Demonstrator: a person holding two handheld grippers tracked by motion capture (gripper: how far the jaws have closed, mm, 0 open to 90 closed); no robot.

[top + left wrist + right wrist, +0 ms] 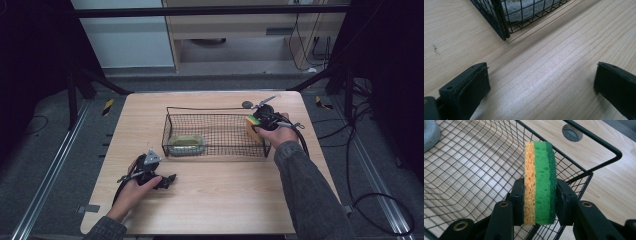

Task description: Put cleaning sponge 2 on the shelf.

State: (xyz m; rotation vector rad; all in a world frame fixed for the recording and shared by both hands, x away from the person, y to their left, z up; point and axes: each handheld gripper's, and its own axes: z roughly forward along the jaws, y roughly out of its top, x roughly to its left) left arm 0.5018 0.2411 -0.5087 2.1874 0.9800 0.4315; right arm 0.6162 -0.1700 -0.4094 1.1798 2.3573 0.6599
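Desk [225,200]: light wood top, seen from above with a black wire basket [215,111] standing near its middle.

Right gripper [539,200]: clamped on a sponge [540,182], one jaw on each broad face. The sponge stands on edge between the jaws, with three layers visible in the right gripper view: orange-yellow, bright green, and a dark green scouring face. In the high view the right gripper [257,121] sits at the basket's right end, and the sponge [251,128] is just at the right wall, above the rim. Whether the sponge touches the wire cannot be told. The right hand [277,134] wraps the gripper body; a grey sleeve runs down to the bottom edge.

Left gripper [541,82]: jaws spread wide, nothing between them, only bare desk grain. It sits low over the wood, just short of the basket's near left corner [504,37]. In the high view the left gripper [167,180] lies in front of the basket, apart from it, held by the left hand [132,192].

Basket contents: a pale grey-green pad [186,144] lies at the left end, on the mesh floor; its grey surface shows through the mesh in the left gripper view [524,10].

A small round dark disc [572,132] lies on the desk beyond the basket's far right corner.
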